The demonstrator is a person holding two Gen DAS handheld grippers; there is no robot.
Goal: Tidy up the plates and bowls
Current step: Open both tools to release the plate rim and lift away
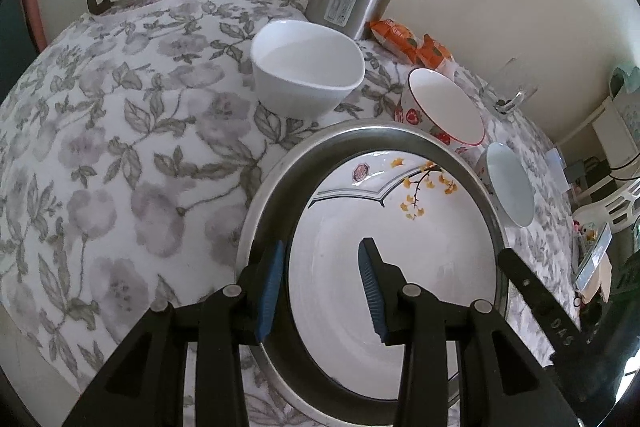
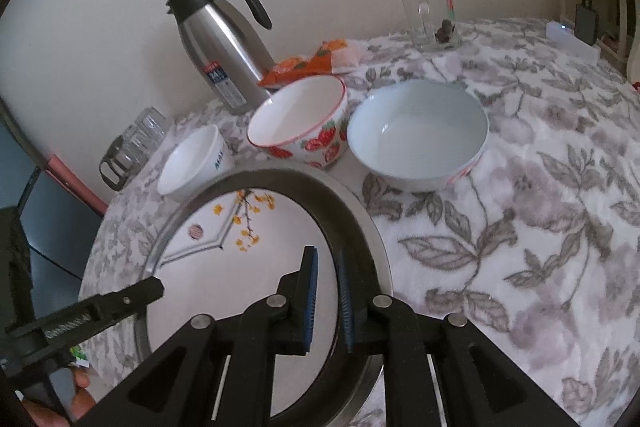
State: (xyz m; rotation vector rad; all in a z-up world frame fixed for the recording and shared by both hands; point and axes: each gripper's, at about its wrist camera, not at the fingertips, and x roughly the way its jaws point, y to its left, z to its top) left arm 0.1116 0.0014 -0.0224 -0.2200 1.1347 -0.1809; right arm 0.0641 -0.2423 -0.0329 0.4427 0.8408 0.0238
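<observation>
Now, left claw (image 1: 322, 291): spread wide above painted plate (image 1: 400, 267).
Right claw (image 2: 328, 295): narrowly parted astride the metal tray (image 2: 352, 211) rim.

We see a brushed stainless-steel flask (image 2: 224, 55) with a satin sheen, a glossy black plastic handle and a printed paper label. The white bowl (image 1: 306, 67), the strawberry-patterned bowl (image 2: 300, 119) and the pale blue bowl (image 2: 418, 133) all look like smooth glazed ceramic. The painted plate (image 1: 384, 227) is glossy glazed ceramic too, and it sits in a metal tray (image 1: 280, 179) with a dull grey rim. The tablecloth (image 2: 520, 207) looks like soft, matt printed cloth with a slightly fuzzy surface. The tumbler (image 2: 426, 13) is clear glass. The snack packets (image 1: 408, 41) look like shiny plastic film. Both grippers are matt black plastic with ribbed blue pads (image 1: 370, 287).
</observation>
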